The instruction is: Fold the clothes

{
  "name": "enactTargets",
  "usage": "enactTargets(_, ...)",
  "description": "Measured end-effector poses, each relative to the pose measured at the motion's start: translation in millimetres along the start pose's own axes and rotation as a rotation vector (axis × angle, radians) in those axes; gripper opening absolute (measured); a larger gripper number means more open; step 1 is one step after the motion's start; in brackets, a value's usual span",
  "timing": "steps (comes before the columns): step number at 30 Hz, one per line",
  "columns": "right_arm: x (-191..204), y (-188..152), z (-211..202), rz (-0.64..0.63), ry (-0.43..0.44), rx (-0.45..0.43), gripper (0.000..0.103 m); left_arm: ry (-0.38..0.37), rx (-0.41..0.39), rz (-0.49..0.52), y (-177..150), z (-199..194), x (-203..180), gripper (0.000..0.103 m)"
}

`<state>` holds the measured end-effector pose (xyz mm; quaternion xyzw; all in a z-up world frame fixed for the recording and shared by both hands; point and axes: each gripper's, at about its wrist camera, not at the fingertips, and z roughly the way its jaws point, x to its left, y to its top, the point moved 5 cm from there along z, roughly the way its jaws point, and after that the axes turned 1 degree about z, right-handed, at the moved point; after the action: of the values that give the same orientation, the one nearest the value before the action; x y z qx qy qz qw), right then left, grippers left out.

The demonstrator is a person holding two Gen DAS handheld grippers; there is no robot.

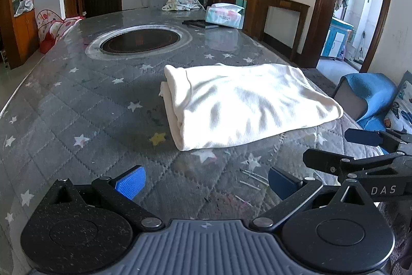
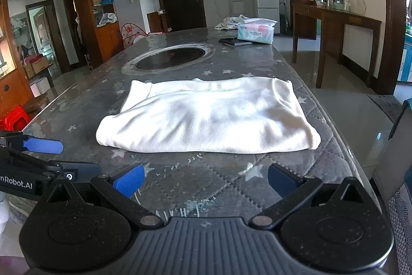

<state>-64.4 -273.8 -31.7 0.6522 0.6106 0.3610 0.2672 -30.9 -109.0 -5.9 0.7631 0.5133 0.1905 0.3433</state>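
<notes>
- Left wrist view: your left hand-held gripper (image 1: 204, 183) has its jaws spread wide, with nothing between the blue pads, low over the near part of the desk (image 1: 77, 105).
- The folded white garment (image 1: 247, 105) lies flat on the desk's star-patterned grey cover, ahead of this hand-held gripper and a little to its right, apart from it.
- This view shows the garment's layered left edge, where the folds stack up.
- Your right hand-held gripper (image 1: 334, 148) enters at the right edge, side-on; its jaws stand apart and carry nothing.
- Only here do you see the blue-covered chair (image 1: 370, 97) beyond the desk's right edge.
- Right wrist view: your right hand-held gripper (image 2: 204, 181) is likewise spread, pinching nothing, just short of the garment's (image 2: 208, 115) near edge.
- Here the garment sits straight ahead, seen broadside, its right end close to the desk's (image 2: 180, 187) right edge.
- The left hand-held gripper (image 2: 43, 156) shows at the left edge, its fingers apart.
- Both views show the round dark inset (image 2: 171, 58) beyond the garment, then the tissue pack (image 2: 256, 31) at the far end.
- Only this view shows the red stool (image 2: 13, 119) on the floor to the left.
</notes>
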Motion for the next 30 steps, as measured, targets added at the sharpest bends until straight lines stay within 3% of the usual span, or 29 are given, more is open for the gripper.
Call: enactTargets(30, -1, -3, 12, 0.004, -0.008, 0.035, 0.103, 0.007, 0.051, -0.009, -5, 14, 2, 0.103)
